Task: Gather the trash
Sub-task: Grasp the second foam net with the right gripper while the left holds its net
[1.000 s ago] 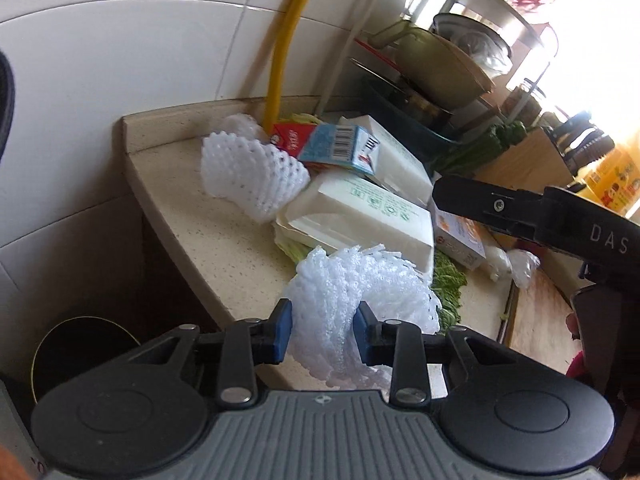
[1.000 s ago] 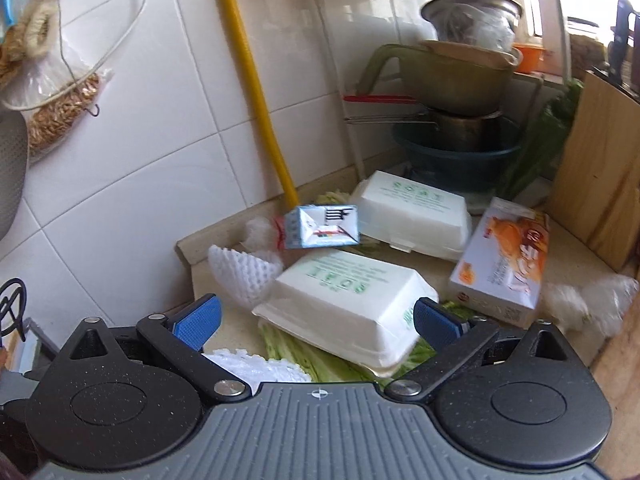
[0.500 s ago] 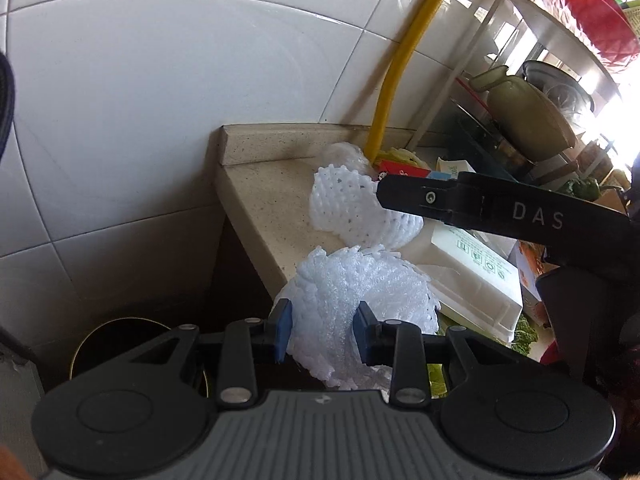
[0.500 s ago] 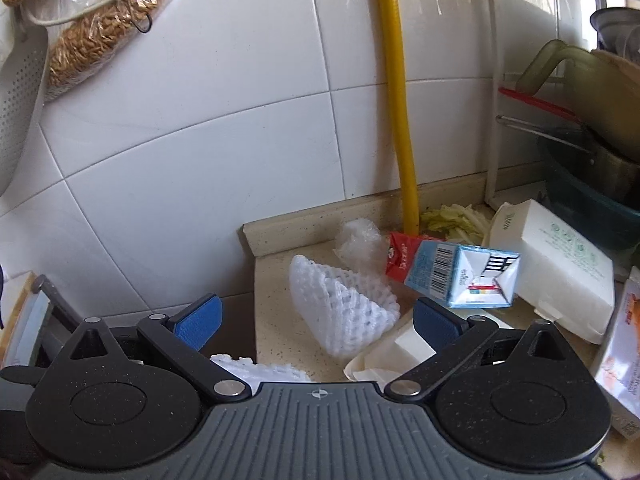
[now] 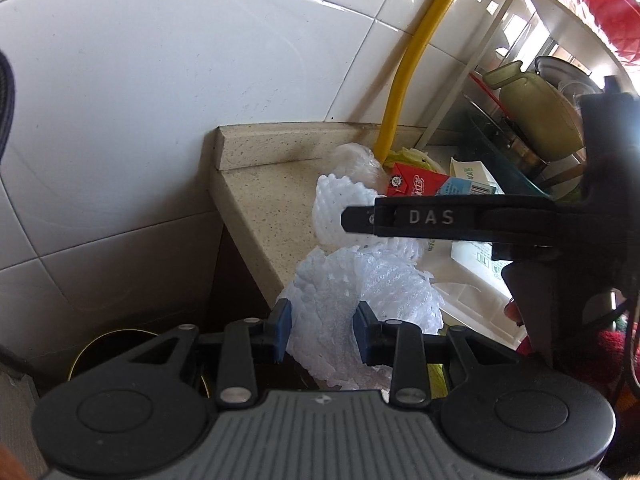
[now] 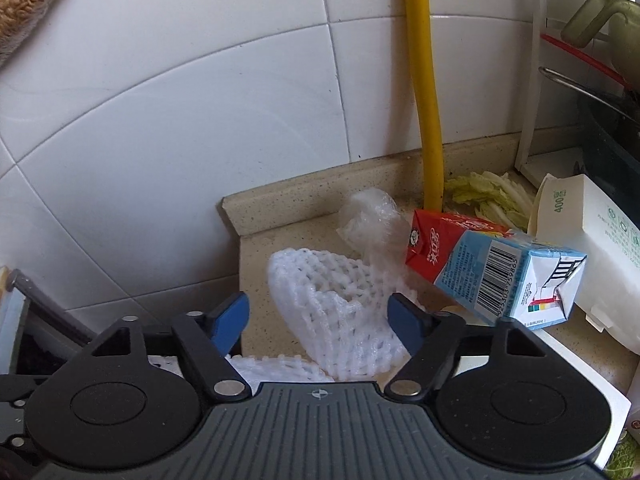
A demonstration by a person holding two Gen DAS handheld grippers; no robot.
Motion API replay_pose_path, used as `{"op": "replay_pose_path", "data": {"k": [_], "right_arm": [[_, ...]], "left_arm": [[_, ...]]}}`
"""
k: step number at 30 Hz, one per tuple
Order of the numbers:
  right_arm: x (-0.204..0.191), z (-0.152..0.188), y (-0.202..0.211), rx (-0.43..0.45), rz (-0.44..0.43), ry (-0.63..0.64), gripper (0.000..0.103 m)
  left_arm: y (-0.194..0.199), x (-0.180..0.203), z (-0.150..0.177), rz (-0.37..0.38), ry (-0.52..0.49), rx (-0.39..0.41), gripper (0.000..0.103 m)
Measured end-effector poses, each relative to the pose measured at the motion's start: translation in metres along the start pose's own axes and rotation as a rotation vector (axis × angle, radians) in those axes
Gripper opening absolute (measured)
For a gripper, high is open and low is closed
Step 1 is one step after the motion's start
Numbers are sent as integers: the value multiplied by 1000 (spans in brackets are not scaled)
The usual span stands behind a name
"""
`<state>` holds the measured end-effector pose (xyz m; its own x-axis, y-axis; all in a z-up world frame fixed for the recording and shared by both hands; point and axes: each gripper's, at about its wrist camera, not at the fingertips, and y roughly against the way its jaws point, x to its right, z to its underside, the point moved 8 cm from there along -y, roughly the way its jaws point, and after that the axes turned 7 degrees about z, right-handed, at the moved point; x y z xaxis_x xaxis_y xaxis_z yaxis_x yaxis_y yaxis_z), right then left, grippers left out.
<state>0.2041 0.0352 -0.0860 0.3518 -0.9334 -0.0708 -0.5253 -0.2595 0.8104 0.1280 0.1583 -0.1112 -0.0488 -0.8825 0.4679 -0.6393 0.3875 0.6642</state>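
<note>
Foam net sits clamped in my left gripper, beside the counter edge. My right gripper has just been closing around a second net; contact seems unmade.

**Q:** What can you read from where you are?

**A:** Across my left view runs the black arm of my right gripper, stamped "DAS" in pale capitals.

**Q:** Anything on the counter?

**A:** A red and blue drink carton lies on its side. It carries a black barcode with digits beneath, too small for me to read with certainty, and white script on the red end that I cannot make out. Beside it, a white foam box shows "400" in green, followed by a character I cannot tell.
</note>
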Motion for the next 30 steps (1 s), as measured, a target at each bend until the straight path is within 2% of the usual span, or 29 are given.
{"op": "replay_pose_path", "data": {"k": [3, 4, 7, 13, 18, 24, 30], "right_arm": [[10, 5, -17, -74, -21, -69, 70], [13, 5, -19, -75, -22, -81, 68], [14, 3, -20, -75, -24, -73, 55], [12, 5, -14, -90, -121, -123, 35], [21, 0, 9, -62, -188, -214, 33], [13, -3, 36, -15, -245, -211, 27], [7, 2, 49, 23, -255, -173, 24]], "left_arm": [[-3, -1, -1, -3, 2, -2, 30], [-4, -2, -1, -7, 4, -4, 30], [-6, -4, 0, -18, 13, -10, 31], [-4, -6, -3, -25, 17, 8, 31], [1, -7, -5, -46, 20, 33, 31], [11, -1, -7, -65, -1, 61, 31], [23, 6, -3, -96, -29, 81, 31]]}}
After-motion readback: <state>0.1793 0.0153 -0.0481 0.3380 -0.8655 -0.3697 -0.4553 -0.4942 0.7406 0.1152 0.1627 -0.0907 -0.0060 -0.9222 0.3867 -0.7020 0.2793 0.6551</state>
